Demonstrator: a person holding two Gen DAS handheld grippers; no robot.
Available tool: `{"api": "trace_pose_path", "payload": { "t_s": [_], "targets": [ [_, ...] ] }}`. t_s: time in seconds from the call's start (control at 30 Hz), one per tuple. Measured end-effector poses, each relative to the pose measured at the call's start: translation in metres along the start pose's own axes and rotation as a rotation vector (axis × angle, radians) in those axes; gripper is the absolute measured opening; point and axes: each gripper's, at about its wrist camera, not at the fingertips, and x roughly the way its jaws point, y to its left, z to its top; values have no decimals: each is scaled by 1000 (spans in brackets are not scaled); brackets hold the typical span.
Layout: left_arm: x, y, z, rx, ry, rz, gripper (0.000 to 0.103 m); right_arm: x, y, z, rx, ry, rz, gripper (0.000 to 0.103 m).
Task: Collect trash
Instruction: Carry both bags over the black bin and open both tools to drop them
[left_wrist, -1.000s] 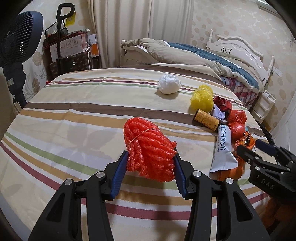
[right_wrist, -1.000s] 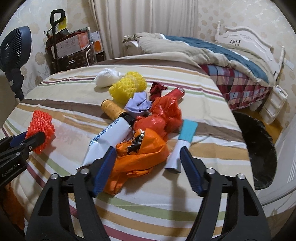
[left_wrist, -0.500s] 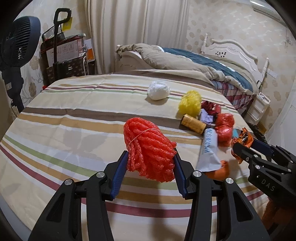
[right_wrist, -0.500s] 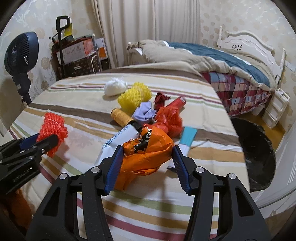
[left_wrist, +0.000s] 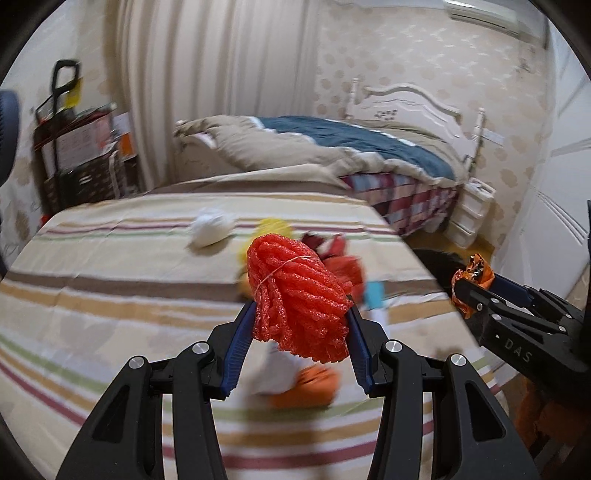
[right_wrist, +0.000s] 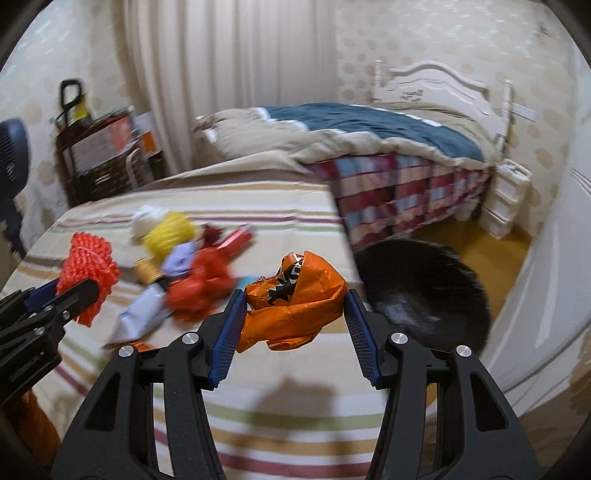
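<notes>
Left wrist view: the left gripper (left_wrist: 301, 325) pinches a red foam net bundle (left_wrist: 297, 299) between its blue pads, lifted clear above the striped tablecloth (left_wrist: 110, 295). Behind it on the table lie a white paper wad (left_wrist: 212, 230), a yellow foam net (left_wrist: 273, 229) and blurred red wrappers. At the right edge the right gripper (left_wrist: 467, 286) carries an orange piece. To do this carry well, I judge the squeeze should stay firm, since foam netting is springy and could slip free.

Right wrist view: the right gripper (right_wrist: 293, 306) clamps a crumpled orange plastic bag (right_wrist: 295, 295), held above the table's near right part. Just beyond the table's right edge, on the floor, stands a black trash bin (right_wrist: 424, 291), its mouth open. The remaining pile, with a red plastic bag (right_wrist: 201, 284) and a lilac scrap (right_wrist: 181, 256), sits left of the bag. The sensible course seems to be swinging right until the bag hangs over the bin's mouth, then spreading the fingers; the loose tail under the bag could snag the table edge if carried too low.
</notes>
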Motion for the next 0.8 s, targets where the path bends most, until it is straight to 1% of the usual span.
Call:
{"api": "trace_pose_path", "payload": {
  "t_s": [0.17, 0.23, 0.4, 0.57, 0.8],
  "targets": [
    [24, -43, 17, 49, -7, -66, 48, 12, -49, 5, 60, -13, -73, 53],
    [35, -58, 22, 69, -6, -83, 48, 21, -69, 6, 86, -7, -98, 53],
    [64, -96, 30, 115, 15, -114, 48, 38, -104, 11, 115, -2, -153, 53],
    [97, -124, 38, 138, 43, -133, 48, 55, -131, 13, 143, 4, -182, 53],
    [125, -151, 43, 168, 56, -141, 48, 80, -159, 13, 173, 36, -207, 53]
  ]
}}
